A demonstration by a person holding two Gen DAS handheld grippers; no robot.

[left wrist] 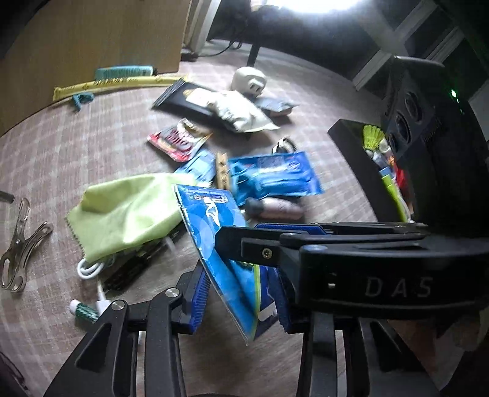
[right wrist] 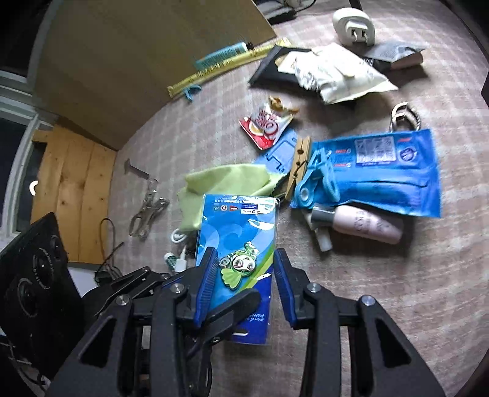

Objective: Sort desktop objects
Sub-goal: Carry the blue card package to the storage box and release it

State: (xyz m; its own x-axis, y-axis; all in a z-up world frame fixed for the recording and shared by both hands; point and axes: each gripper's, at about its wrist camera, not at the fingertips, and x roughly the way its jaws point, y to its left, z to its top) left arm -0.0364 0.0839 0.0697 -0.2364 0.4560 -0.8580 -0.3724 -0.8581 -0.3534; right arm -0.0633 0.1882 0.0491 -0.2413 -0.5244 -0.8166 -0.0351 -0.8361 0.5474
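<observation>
Nearest to me, a blue card pack point(right wrist: 237, 244) with a green cartoon pin on its face sits between both of my grippers; my right gripper point(right wrist: 243, 285) has its blue pads partly apart on either side of the pack, and I cannot tell whether they press its edges; my left gripper point(left wrist: 241, 293) has the same pack point(left wrist: 220, 241) tilted on edge between its pads, the left pad against its back, though whether the grip is firm I cannot tell; in the left wrist view one black finger of my right gripper point(left wrist: 244, 244) crosses the front of the pack.

Just beyond, on the checked tablecloth point(right wrist: 397, 274), lies a lime green cloth point(right wrist: 223, 183) over a white cable point(left wrist: 88, 268); a metal clip point(right wrist: 146, 213) lies apart from it, toward the table's edge; a small green-capped tube point(left wrist: 81, 310) lies near the cable.

Farther on, a pale pink bottle point(right wrist: 366, 226) lies partly under a blue wipes pack point(right wrist: 382, 171), with a blue plastic peg point(right wrist: 318, 180) and a wooden clothespin point(right wrist: 299, 162) beside it; a red snack sachet point(right wrist: 266, 128) comes next; farthest lie a white pouch point(right wrist: 336, 73), a white plug adapter point(right wrist: 354, 27), a teal comb point(right wrist: 220, 55) and a yellow strip point(right wrist: 214, 73) against a brown board point(right wrist: 137, 61).

A black bin point(left wrist: 357, 158) holding colourful items stands at the right of the left wrist view.
</observation>
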